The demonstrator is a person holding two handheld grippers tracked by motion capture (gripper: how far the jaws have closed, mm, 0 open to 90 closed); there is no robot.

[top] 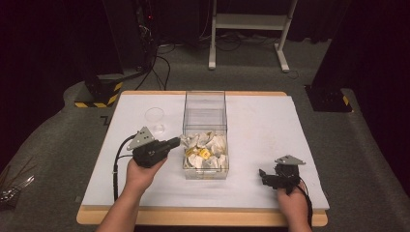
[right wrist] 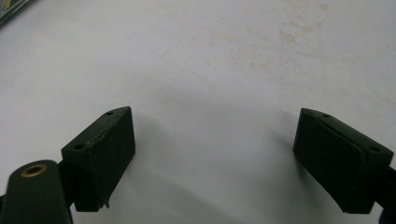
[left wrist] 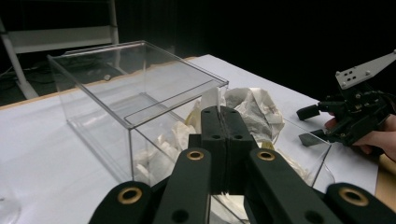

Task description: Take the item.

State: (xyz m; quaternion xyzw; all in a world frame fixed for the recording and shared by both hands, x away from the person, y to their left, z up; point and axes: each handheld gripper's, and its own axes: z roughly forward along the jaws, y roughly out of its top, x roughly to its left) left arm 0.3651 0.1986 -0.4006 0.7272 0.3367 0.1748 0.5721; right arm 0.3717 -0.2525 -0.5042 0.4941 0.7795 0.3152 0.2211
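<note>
**Left jaws pinching white paper at clear box; right jaws apart over bare tabletop**

Left hand-held gripper (top: 178, 141) at near-left side of clear plastic box (top: 205, 104), tip reaching box's open near section. In left gripper view, jaws pressed together on a thin white paper slip (left wrist: 211, 99) sticking up just past the tips; how far the slip runs down between the jaws hidden. Slip too small to make out in high view.

Box centred on white tabletop (top: 261, 125): far part covered by a clear lid and looking empty, near part holding crumpled white paper (top: 212, 145) with a yellow piece (top: 204, 153) in the middle. Nature of yellow piece unclear at this resolution. Reflections in box walls blurring paper edges.

Clear cup (top: 155, 119) left of box, well apart from it, faint against the white surface; cut off at bottom-left corner in left gripper view.

Right hand-held gripper (top: 263, 176) at near-right of tabletop, well apart from box. In right gripper view, jaws wide apart, nothing between them, faintly stained white surface close beneath. Contact with surface not determinable.

Right hand (top: 291, 203) cut off at bottom edge of high view.
</note>
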